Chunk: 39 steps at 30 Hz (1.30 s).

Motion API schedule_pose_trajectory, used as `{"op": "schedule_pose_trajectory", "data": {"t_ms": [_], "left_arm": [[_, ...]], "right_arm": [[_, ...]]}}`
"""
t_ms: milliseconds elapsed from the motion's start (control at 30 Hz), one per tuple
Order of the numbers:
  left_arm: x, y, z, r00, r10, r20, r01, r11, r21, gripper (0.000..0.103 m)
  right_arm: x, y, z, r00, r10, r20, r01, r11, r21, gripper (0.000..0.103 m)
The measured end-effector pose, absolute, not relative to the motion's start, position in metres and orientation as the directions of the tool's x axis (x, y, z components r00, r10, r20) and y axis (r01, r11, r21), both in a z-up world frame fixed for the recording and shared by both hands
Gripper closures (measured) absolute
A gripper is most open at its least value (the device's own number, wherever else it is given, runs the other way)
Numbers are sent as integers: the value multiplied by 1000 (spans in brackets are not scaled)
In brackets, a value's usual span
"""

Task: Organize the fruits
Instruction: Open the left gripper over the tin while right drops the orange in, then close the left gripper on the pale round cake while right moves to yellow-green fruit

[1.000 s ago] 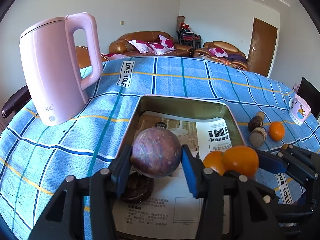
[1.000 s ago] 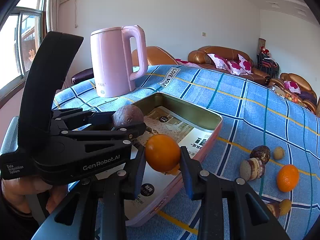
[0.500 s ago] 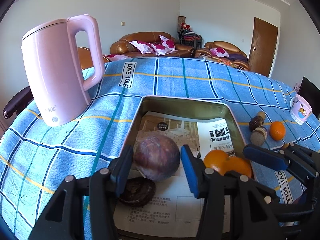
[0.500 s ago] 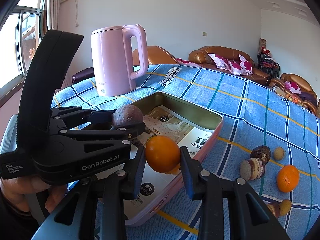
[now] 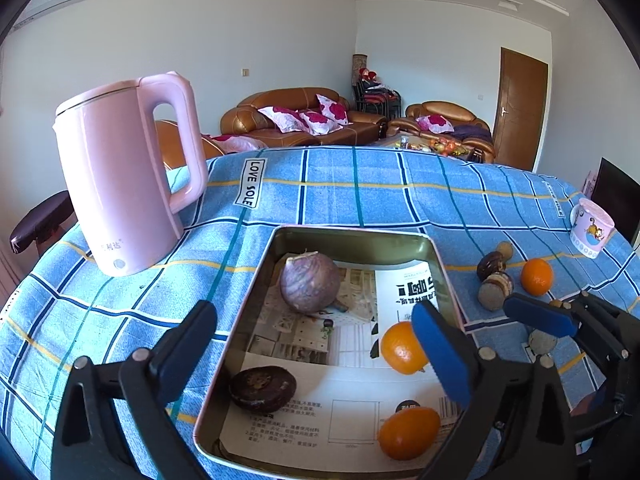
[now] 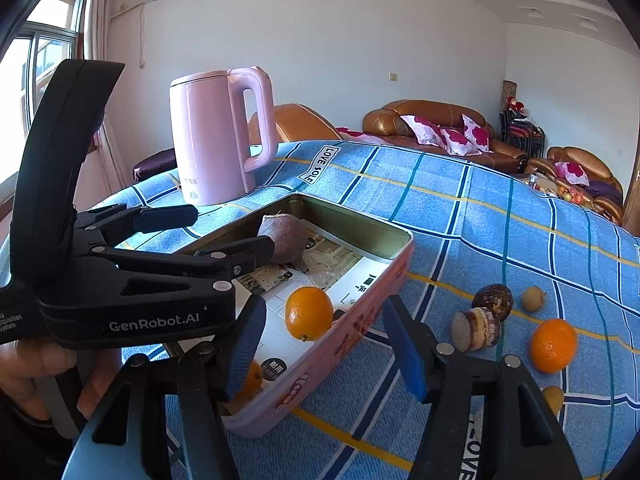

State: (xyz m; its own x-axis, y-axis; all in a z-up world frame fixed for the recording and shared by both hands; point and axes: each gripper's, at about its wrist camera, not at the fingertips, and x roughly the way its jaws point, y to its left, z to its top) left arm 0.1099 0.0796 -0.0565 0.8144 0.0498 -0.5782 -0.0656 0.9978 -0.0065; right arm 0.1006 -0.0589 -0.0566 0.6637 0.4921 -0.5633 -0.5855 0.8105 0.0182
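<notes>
A tin tray [image 5: 352, 234] [image 6: 362, 322] lined with printed paper sits on the blue checked cloth. In it lie a purple round fruit [image 5: 310, 282] [image 6: 288, 236], a dark brown fruit [image 5: 262, 388] and two oranges [image 5: 400, 348] [image 5: 408, 432]. My left gripper [image 5: 316, 332] hovers over the tray with its jaws opening wide and nothing between them; the purple fruit rests beyond them. My right gripper [image 6: 326, 344] is at the tray's near wall, its jaws also opening. An orange [image 6: 308, 312] lies in the tray just past its pads, untouched.
A pink kettle [image 5: 120, 184] [image 6: 216, 140] stands left of the tray. To the tray's right, an orange [image 6: 554, 344], brown fruits [image 6: 476, 328] and small tan ones [image 6: 534, 298] lie on the cloth. A printed mug [image 5: 592, 226] sits far right. A hand [image 6: 24, 376] holds the left gripper.
Both grippers have opened. The purple fruit left the left jaws and now lies at the tray's far end. The orange dropped from the right jaws into the tray. The left gripper rose slightly.
</notes>
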Motion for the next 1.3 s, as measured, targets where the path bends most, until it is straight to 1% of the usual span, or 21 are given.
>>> {"op": "schedule_pose_trajectory", "data": {"t_ms": [233, 367, 600, 800, 900, 1000, 1033, 1133, 1200, 1233, 1267, 1300], "left_arm": [[108, 56, -50, 821, 28, -570, -32, 999, 4, 3], [108, 38, -51, 815, 2, -580, -3, 1000, 0, 3], [114, -12, -64, 793, -52, -606, 88, 996, 30, 3], [121, -53, -71, 762, -114, -637, 164, 986, 20, 3], [124, -69, -72, 749, -140, -648, 197, 980, 16, 6], [127, -82, -76, 723, -177, -668, 240, 971, 2, 14], [129, -85, -78, 710, -191, -678, 254, 967, -6, 18], [133, -91, -88, 665, -228, -711, 285, 958, -41, 22], [135, -96, -93, 643, -243, -726, 302, 952, -51, 32], [136, -99, -96, 632, -257, -731, 317, 947, -59, 40], [137, -101, -97, 616, -278, -737, 336, 939, -74, 58], [137, -102, -97, 606, -297, -738, 351, 932, -87, 64]], "right_arm": [[94, -91, -53, 703, 456, -545, -540, 842, 7, 36], [91, -119, -51, 738, 410, -536, -490, 872, -9, 36], [86, -182, -49, 805, 277, -524, -346, 938, -35, 35], [90, -231, -49, 829, 180, -529, -216, 976, -6, 31], [94, -244, -50, 829, 158, -537, -177, 984, 17, 31], [95, -250, -50, 828, 156, -538, -164, 986, 34, 30], [95, -250, -50, 830, 156, -536, -162, 986, 36, 30], [94, -252, -50, 832, 153, -534, -150, 987, 48, 28], [94, -254, -50, 831, 153, -534, -144, 988, 60, 27], [95, -254, -51, 830, 152, -536, -140, 988, 64, 27], [95, -255, -51, 828, 153, -540, -138, 988, 68, 27], [96, -255, -51, 825, 152, -544, -137, 988, 69, 27]]}}
